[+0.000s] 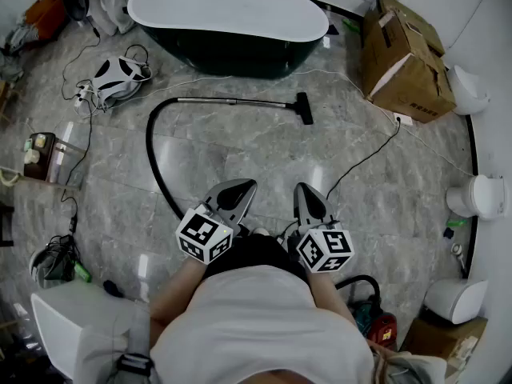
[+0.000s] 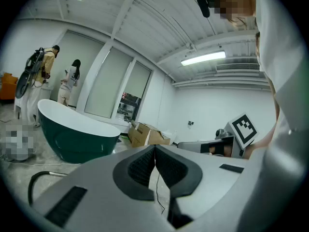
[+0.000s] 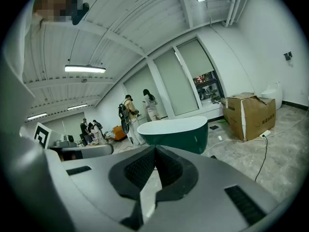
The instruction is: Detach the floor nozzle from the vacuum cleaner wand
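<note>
In the head view a vacuum wand (image 1: 232, 101) lies on the marble floor, its black floor nozzle (image 1: 305, 108) fitted at the right end. A black hose (image 1: 156, 158) curves from the wand's left end down toward me. My left gripper (image 1: 238, 189) and right gripper (image 1: 307, 196) are held side by side in front of my body, well short of the wand, both shut and empty. The left gripper view shows its jaws (image 2: 155, 151) pressed together; the right gripper view shows the same (image 3: 154, 152). The nozzle is hidden in both gripper views.
A dark green bathtub (image 1: 228, 22) stands beyond the wand. A cardboard box (image 1: 404, 54) sits at the far right, with a black cable (image 1: 364, 160) running across the floor. A red vacuum body (image 1: 376, 322) is at my right. People stand by the far windows (image 3: 148, 105).
</note>
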The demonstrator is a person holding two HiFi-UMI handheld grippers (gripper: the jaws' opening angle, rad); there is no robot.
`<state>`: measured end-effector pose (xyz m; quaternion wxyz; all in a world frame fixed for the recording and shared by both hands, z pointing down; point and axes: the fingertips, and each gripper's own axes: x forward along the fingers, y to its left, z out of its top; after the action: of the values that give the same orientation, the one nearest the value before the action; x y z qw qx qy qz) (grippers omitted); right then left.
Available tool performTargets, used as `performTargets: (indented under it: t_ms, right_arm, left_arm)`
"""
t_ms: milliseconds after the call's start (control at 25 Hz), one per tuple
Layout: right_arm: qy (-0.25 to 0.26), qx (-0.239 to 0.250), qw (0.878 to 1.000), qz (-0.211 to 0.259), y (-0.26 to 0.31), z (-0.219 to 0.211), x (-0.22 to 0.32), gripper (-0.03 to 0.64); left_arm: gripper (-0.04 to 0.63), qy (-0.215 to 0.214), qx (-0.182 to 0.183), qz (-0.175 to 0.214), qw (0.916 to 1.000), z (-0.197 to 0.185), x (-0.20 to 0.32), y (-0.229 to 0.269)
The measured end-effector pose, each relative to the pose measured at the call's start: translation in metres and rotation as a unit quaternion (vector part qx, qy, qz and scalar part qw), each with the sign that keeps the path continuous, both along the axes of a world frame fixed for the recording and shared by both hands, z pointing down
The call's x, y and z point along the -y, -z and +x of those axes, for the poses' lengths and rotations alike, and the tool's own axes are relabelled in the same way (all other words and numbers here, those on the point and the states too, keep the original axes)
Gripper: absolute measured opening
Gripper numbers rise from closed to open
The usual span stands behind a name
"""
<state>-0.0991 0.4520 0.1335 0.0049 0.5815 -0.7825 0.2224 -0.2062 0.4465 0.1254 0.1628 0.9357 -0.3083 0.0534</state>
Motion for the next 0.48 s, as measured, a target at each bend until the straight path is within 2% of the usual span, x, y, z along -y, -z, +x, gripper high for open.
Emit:
performTargets:
  t_ms: [480]
  right_arm:
    - [-0.008, 0.005, 1.0, 0.003, -0.001, -0.005, -0.007, 0.014]
  left_arm:
    - [0.011, 0.017, 0.0, -0.004, 0.9998, -0.018, -0.006, -0.004]
